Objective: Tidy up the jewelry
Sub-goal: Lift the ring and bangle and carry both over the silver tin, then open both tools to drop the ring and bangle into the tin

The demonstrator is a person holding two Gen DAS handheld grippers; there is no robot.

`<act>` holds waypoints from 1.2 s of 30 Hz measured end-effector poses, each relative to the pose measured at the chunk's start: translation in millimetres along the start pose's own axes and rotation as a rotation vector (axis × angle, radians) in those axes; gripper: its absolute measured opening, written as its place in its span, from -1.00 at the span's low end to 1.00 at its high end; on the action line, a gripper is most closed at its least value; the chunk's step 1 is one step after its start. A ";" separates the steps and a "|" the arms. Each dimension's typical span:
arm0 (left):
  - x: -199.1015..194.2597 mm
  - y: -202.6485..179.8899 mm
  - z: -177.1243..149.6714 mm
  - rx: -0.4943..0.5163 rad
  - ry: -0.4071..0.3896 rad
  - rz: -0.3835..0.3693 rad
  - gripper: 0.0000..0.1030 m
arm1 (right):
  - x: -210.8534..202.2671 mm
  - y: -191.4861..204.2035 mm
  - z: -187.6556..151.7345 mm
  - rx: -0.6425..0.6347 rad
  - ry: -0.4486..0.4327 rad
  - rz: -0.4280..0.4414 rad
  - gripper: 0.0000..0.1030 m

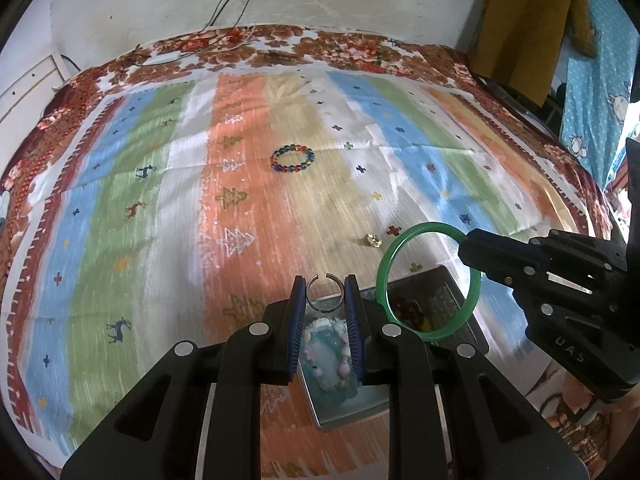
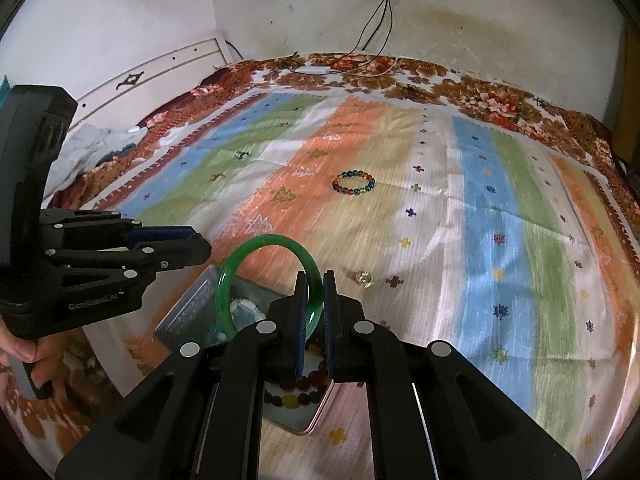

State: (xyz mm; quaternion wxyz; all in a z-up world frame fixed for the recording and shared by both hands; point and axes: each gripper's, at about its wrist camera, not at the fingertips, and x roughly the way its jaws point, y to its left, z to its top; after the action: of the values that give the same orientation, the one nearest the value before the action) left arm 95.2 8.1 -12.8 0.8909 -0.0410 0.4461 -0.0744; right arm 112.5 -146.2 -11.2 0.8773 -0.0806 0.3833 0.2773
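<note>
My left gripper [image 1: 326, 286] is shut on a thin silver open ring [image 1: 325, 294], held above an open metal tin [image 1: 344, 412] that holds a pale pink bead bracelet [image 1: 326, 354]. My right gripper [image 2: 316, 280] is shut on a green bangle [image 2: 240, 264], which hangs upright over the tin's other half [image 2: 188, 312], where dark amber beads [image 2: 296, 396] lie. In the left wrist view the green bangle [image 1: 400, 248] and right gripper [image 1: 466, 246] sit to the right. A multicoloured bead bracelet [image 1: 292, 159] [image 2: 353, 183] and a small gold ring [image 1: 373, 239] [image 2: 364, 279] lie on the striped cloth.
The striped cloth [image 1: 224, 216] covers a bed with a floral blanket border [image 1: 280, 46] against a white wall. Cables [image 2: 376, 28] run from a wall socket onto the bed's far edge. A hand [image 2: 36, 356] holds the left gripper's handle. Yellow and blue fabric [image 1: 520, 28] hangs at the right.
</note>
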 end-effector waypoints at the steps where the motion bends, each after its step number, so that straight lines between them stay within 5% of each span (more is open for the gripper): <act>1: -0.6 -0.3 -0.9 0.000 -0.001 0.000 -0.63 | -0.4 0.4 -1.1 0.001 0.001 0.000 -0.84; 11: 0.2 -7.7 -12.7 0.000 0.041 -0.029 -0.60 | 4.9 4.0 -11.8 0.020 0.064 0.060 -0.81; 13: -0.3 -7.7 -13.0 -0.006 0.042 -0.032 -0.45 | 7.2 2.3 -13.7 0.031 0.081 0.059 -0.74; 15: -0.9 -7.0 -12.8 -0.011 0.040 -0.034 -0.44 | 6.7 -0.6 -15.1 0.046 0.085 0.058 -0.49; 22: -0.3 5.6 -9.5 -0.068 0.037 -0.026 -0.35 | 4.3 -21.1 -11.0 0.113 0.078 0.050 -0.18; 36: 15.9 24.8 11.4 -0.112 0.057 0.002 -0.14 | 30.0 -39.6 4.8 0.139 0.134 0.063 -0.09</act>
State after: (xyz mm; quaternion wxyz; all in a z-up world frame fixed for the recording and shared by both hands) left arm 116.1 30.0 -22.0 0.8744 -0.0881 0.4746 -0.0493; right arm 153.8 -164.7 -32.2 0.8439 -0.0257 0.4620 0.2715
